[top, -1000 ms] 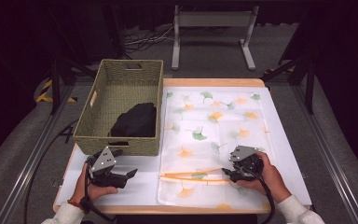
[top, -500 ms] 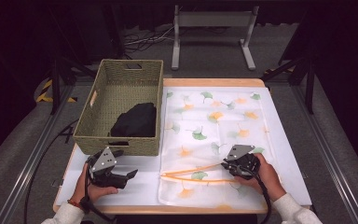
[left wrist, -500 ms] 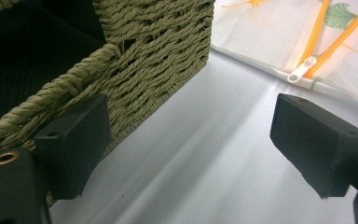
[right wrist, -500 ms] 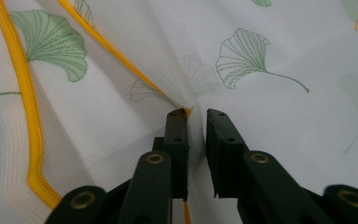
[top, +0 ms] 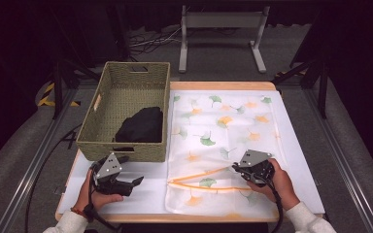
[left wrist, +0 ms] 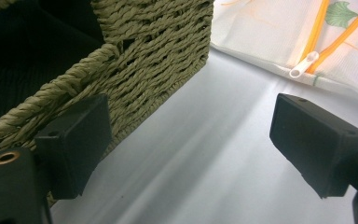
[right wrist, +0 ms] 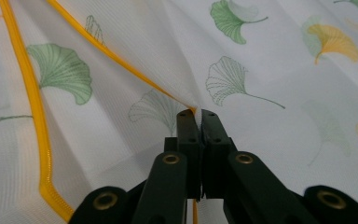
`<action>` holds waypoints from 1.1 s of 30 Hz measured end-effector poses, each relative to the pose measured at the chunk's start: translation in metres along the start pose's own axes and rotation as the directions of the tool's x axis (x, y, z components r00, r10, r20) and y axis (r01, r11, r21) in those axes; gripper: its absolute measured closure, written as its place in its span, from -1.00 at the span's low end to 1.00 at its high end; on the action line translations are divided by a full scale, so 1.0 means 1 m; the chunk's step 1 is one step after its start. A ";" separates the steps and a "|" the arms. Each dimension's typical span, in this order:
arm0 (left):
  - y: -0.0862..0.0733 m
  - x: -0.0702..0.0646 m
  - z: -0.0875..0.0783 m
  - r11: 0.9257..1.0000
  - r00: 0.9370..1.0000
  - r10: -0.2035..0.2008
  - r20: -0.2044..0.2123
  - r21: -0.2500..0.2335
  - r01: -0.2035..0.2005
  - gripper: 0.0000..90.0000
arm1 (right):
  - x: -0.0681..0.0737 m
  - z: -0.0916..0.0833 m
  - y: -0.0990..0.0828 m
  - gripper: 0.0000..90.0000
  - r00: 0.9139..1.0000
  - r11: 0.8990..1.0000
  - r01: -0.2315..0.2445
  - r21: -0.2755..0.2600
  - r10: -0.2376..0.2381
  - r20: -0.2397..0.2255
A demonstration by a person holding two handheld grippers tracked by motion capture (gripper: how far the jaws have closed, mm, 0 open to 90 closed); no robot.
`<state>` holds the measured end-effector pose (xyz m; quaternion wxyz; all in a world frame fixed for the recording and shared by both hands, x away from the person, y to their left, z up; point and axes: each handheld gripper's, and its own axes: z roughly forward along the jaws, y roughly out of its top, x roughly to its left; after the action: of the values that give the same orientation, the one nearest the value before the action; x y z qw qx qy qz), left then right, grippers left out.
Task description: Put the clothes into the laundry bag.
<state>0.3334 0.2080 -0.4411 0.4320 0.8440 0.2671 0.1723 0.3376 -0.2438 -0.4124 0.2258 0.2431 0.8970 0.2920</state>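
Since a second ago my right tongs (top: 237, 167) have just been closing, and now they pinch the mesh laundry bag (top: 223, 141) at the upper edge of its orange zipper (top: 201, 174), cloth puckered between the pads; the hand has edged slightly toward the bag's opening. My left tongs (top: 135, 181) have not moved and stand wide open over bare desk (top: 145, 199), holding nothing. The bag lies flat on the desk's right half: thin white mesh printed with green and orange ginkgo leaves, its zipper parted in a narrow V. Just left of it sits a woven basket (top: 126, 145) of coarse olive rope, rectangular, with a crumpled black cloth (top: 141, 125) inside. The basket's near corner sits close beside my left tongs.
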 end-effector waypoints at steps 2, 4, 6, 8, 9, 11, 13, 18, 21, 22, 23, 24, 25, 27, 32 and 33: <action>0.000 0.000 0.000 1.000 1.000 -0.001 0.002 0.000 0.001 -0.70 | 0.001 -0.003 0.001 0.97 1.000 1.000 0.005 -0.013 -0.005 0.009; 0.000 0.000 0.000 1.000 1.000 0.000 0.002 0.000 0.000 -0.70 | 0.001 -0.004 0.002 0.97 1.000 1.000 0.010 -0.024 -0.010 0.015; 0.000 0.000 -0.001 1.000 1.000 -0.001 0.004 -0.004 0.001 -0.70 | 0.001 -0.009 0.005 0.97 1.000 0.999 0.009 -0.054 -0.007 0.027; 0.000 0.000 -0.002 1.000 1.000 -0.003 0.004 -0.007 0.003 -0.70 | 0.002 -0.010 0.006 0.97 1.000 0.998 0.007 -0.062 -0.005 0.028; 0.001 0.000 -0.002 1.000 1.000 -0.002 0.004 -0.009 0.002 -0.70 | 0.002 -0.013 0.008 0.97 0.999 0.997 0.006 -0.077 -0.003 0.034; 0.001 -0.001 -0.003 1.000 1.000 -0.003 0.008 -0.011 0.003 -0.69 | 0.002 -0.017 0.011 0.97 0.999 0.995 0.008 -0.096 -0.004 0.046; 0.001 -0.001 -0.004 1.000 1.000 0.003 0.014 -0.012 -0.003 -0.69 | 0.003 -0.020 0.013 0.97 0.998 0.994 0.014 -0.110 -0.008 0.056; 0.004 -0.003 -0.008 0.999 0.999 0.031 0.037 -0.014 -0.031 -0.70 | 0.003 -0.027 0.018 0.97 0.997 0.988 0.019 -0.151 -0.007 0.079; 0.007 -0.004 -0.012 0.999 0.998 0.043 0.041 -0.027 -0.042 -0.69 | 0.003 -0.030 0.021 0.97 0.996 0.987 0.023 -0.159 -0.010 0.084; 0.008 -0.005 -0.014 0.998 0.998 0.047 0.042 -0.032 -0.046 -0.69 | 0.003 -0.030 0.021 0.97 0.996 0.986 0.024 -0.162 -0.010 0.085; 0.008 -0.005 -0.014 0.998 0.998 0.047 0.042 -0.032 -0.046 -0.69 | 0.003 -0.031 0.022 0.97 0.996 0.986 0.022 -0.164 -0.008 0.084; 0.011 -0.004 -0.020 0.997 0.998 0.055 0.044 -0.048 -0.052 -0.69 | 0.003 -0.031 0.022 0.97 0.996 0.986 0.019 -0.168 -0.005 0.085; 0.013 -0.004 -0.022 0.997 0.997 0.058 0.045 -0.053 -0.055 -0.68 | 0.003 -0.031 0.023 0.97 0.996 0.985 0.020 -0.169 -0.005 0.087; 0.018 -0.003 -0.029 0.995 0.996 0.078 0.031 -0.066 -0.076 -0.68 | 0.003 -0.032 0.023 0.97 0.996 0.985 0.019 -0.173 -0.004 0.091; 0.034 0.001 -0.046 0.989 0.994 0.107 0.016 -0.104 -0.105 -0.68 | 0.002 -0.032 0.023 0.97 0.996 0.984 0.015 -0.179 0.001 0.090; 0.044 0.003 -0.053 0.986 0.992 0.128 0.002 -0.108 -0.127 -0.69 | 0.002 -0.032 0.022 0.97 0.996 0.984 0.011 -0.177 0.004 0.088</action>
<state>0.3216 0.2227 -0.3750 0.4661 0.8356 0.2012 0.2099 0.3259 -0.2401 -0.3755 0.2863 0.2332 0.8571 0.3592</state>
